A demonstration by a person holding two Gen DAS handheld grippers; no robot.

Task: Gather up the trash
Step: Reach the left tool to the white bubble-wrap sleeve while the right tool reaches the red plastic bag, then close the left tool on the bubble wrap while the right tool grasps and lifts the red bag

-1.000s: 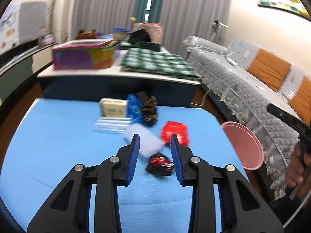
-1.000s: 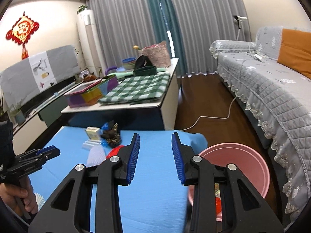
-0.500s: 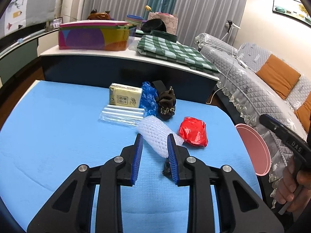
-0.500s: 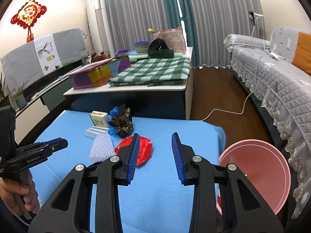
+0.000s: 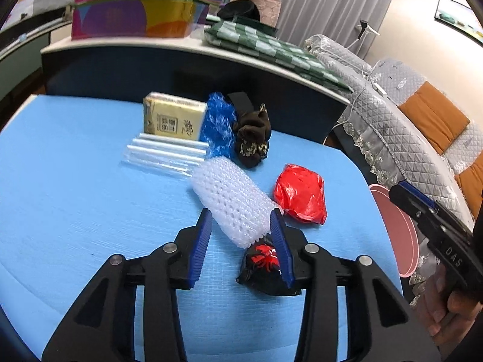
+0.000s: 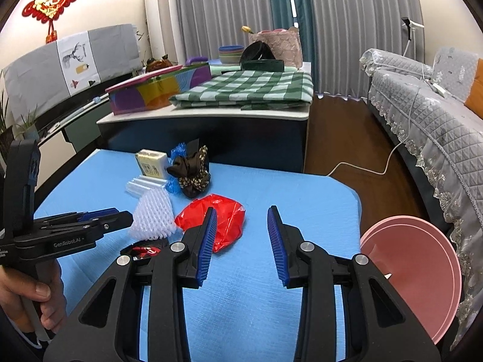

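**Left gripper lines up on foam net**

The left gripper (image 5: 240,241), jaws opening, straddles the white foam net (image 5: 232,199) on the blue table (image 5: 75,187), not yet pinching. Right gripper (image 6: 241,241) hangs open, empty. Next: clamp, carry to the pink bin (image 6: 422,259).

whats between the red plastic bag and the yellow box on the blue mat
In the left wrist view, the brown scrunchie and blue plastic wrapper lie between the red plastic bag and yellow box.

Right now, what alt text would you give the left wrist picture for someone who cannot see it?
The left gripper, its jaws opening, hangs over a blue table with the end of a white foam net and a black wrapper between them. Nearby lie a red bag and a pink bin.
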